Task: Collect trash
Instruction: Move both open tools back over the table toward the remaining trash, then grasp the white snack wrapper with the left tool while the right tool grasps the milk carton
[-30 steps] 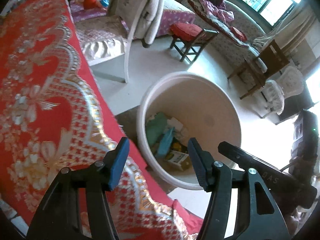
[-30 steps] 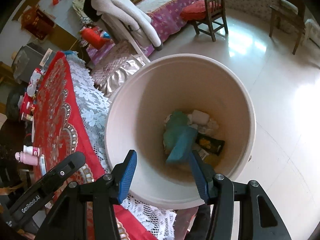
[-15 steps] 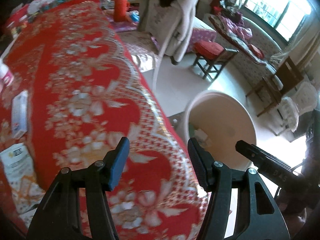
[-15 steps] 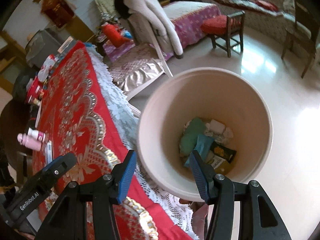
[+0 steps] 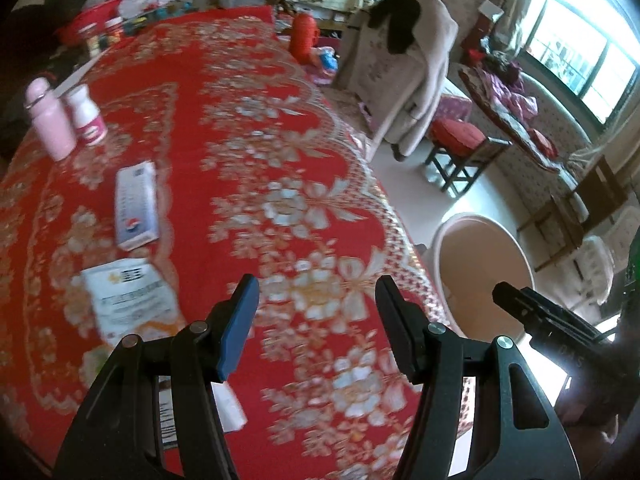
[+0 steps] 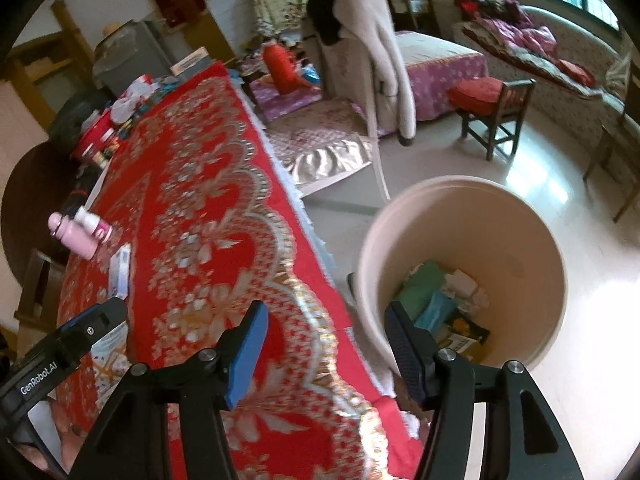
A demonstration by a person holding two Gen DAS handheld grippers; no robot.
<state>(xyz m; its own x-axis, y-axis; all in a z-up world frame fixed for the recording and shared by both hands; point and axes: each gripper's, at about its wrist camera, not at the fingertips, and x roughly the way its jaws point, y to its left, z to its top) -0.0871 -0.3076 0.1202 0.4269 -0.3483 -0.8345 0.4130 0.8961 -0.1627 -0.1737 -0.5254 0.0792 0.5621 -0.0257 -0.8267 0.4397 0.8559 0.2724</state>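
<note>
Trash packet [image 5: 130,300] lies on the bench [image 5: 280,128], just left of our left tongs [image 5: 316,320], nearer than right tongs [image 6: 324,344]; both gape wide, empty; bin [image 6: 552,240] at right.

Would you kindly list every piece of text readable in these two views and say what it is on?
"GenRobot.AI": on the left tongs' black body, seen in the right wrist view.
White packet, flat box, white bottle: print too blurred to read.

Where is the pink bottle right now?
The pink bottle stands upright at the left side of the red tablecloth, right beside a white bottle.
</note>
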